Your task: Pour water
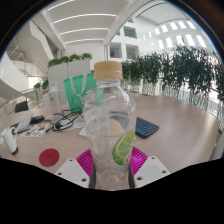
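Observation:
A clear plastic water bottle (110, 125) with a pale cap and a green lime label stands upright between my fingers. My gripper (111, 163) is shut on the bottle: both pink pads (85, 162) press on its lower sides. The bottle looks lifted above the light wooden table (180, 125). A red round cup or lid (49, 157) sits on the table just left of the fingers.
A green and white box (72, 88) with plants on top stands beyond the bottle to the left. Cables and devices (45, 122) lie to the left. A dark blue flat object (146, 127) lies right of the bottle. Potted plants (175, 72) line the far right.

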`<action>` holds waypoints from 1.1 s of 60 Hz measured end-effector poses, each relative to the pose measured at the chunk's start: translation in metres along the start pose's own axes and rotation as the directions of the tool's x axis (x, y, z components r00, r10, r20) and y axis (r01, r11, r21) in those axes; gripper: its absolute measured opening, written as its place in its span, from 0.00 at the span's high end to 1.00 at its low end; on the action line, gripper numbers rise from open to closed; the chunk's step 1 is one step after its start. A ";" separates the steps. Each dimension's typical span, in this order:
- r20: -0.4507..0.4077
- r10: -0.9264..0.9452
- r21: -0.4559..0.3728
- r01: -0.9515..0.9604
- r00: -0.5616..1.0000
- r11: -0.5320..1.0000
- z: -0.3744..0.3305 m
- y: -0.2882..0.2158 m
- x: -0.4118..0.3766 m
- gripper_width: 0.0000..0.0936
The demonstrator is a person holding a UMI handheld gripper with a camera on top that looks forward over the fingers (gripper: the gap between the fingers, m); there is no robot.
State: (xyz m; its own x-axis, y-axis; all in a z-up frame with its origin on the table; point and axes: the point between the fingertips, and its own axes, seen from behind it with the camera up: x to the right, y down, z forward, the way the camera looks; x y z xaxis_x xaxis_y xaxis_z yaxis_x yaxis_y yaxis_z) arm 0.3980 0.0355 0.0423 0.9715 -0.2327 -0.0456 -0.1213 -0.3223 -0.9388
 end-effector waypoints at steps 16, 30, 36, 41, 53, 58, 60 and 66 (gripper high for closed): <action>-0.096 -0.233 0.078 0.240 0.968 0.968 -0.054 -0.148 -0.067 0.60; -0.211 -0.810 0.049 0.834 0.547 0.550 -0.078 -0.206 -0.227 0.60; -0.197 -0.970 -0.050 0.987 0.142 0.155 -0.055 -0.170 -0.281 0.60; -0.157 -0.963 -0.118 0.972 -0.219 -0.202 -0.046 -0.145 -0.306 0.60; -0.090 -0.695 -0.198 0.697 -0.713 -0.689 -0.043 -0.148 -0.328 0.60; -0.082 -0.671 -0.225 0.670 -0.737 -0.708 -0.053 -0.155 -0.331 0.59; -0.080 -0.668 -0.230 0.666 -0.740 -0.710 -0.047 -0.157 -0.334 0.59; -0.075 -0.658 -0.228 0.655 -0.749 -0.720 -0.046 -0.159 -0.338 0.59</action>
State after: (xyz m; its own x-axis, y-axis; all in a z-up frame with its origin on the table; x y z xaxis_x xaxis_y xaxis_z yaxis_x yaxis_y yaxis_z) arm 0.0800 0.1233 0.2228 -0.6636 0.3175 0.6774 0.6775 -0.1290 0.7242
